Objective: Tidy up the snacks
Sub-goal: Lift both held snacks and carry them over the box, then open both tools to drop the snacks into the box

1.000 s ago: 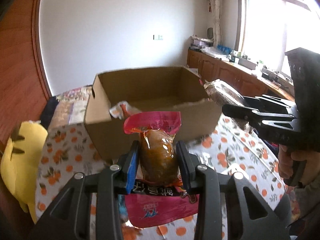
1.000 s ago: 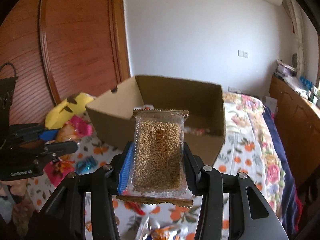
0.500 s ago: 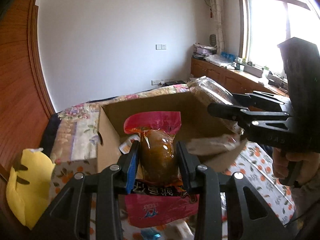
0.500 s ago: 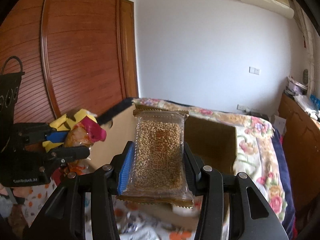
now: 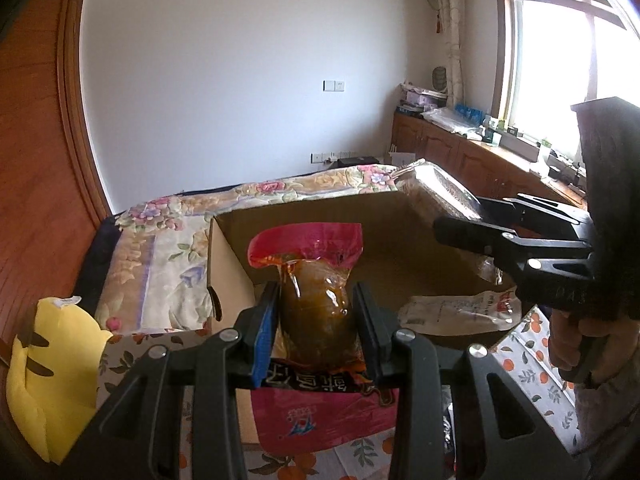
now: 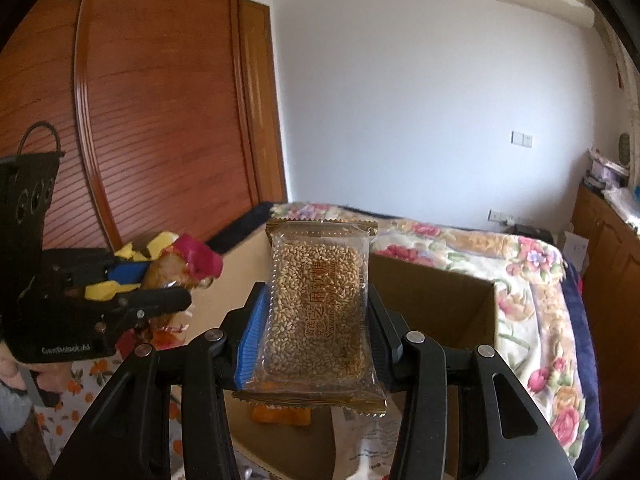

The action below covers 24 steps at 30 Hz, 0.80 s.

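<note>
Left hand-held gripper (image 5: pixel 316 328): both pads pinch one brown snack pouch (image 5: pixel 316 304) with a pink top, held upright over the near edge of the cardboard box (image 5: pixel 400 236). Right hand-held gripper (image 6: pixel 312 332): pads pinch one clear sesame bar packet (image 6: pixel 316 304), upright, above the same box. One box, open top, on the orange-print table (image 5: pixel 532 364). Inside: one white packet (image 5: pixel 456 312), one orange packet (image 6: pixel 280 416). One yellow plush (image 5: pixel 48 380) at left. Flowered bed (image 6: pixel 520 264) beyond.

Red-topped brown pouch (image 5: pixel 316 304); sesame bar (image 6: pixel 318 304); both upright
</note>
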Available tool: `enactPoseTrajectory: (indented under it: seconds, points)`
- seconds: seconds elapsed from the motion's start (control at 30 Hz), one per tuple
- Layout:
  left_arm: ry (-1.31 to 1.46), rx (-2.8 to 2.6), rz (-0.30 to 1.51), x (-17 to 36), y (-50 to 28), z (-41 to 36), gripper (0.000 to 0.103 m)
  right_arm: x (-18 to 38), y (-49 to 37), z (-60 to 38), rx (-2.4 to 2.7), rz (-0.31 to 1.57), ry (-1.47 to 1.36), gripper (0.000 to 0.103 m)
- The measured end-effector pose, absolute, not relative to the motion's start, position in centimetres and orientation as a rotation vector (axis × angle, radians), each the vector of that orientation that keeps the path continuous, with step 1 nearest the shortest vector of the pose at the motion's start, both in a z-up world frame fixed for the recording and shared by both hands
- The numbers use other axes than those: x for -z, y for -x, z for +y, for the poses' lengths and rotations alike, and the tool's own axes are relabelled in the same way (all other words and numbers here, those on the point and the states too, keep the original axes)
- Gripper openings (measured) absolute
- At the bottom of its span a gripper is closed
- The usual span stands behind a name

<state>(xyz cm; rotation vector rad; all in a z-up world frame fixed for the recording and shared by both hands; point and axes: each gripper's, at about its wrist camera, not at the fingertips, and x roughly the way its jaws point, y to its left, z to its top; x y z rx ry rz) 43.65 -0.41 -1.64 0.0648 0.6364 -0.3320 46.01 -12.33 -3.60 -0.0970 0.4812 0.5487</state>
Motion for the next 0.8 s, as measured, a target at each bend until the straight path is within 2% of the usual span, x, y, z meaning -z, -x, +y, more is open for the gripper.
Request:
enactPoseTrajectory:
  seconds: [0.47, 0.8]
  points:
    - [-0.085, 0.336, 0.716, 4.0, -45.5, -2.0, 0.04, 7.0, -47.1, -10.4, -0.552, 0.579, 0.198, 0.047]
    - [-0.086, 0.318, 0.693, 3.7, -44.6, -2.0, 0.043, 7.9, -47.2, -9.6, -0.552, 0.609, 0.235, 0.048]
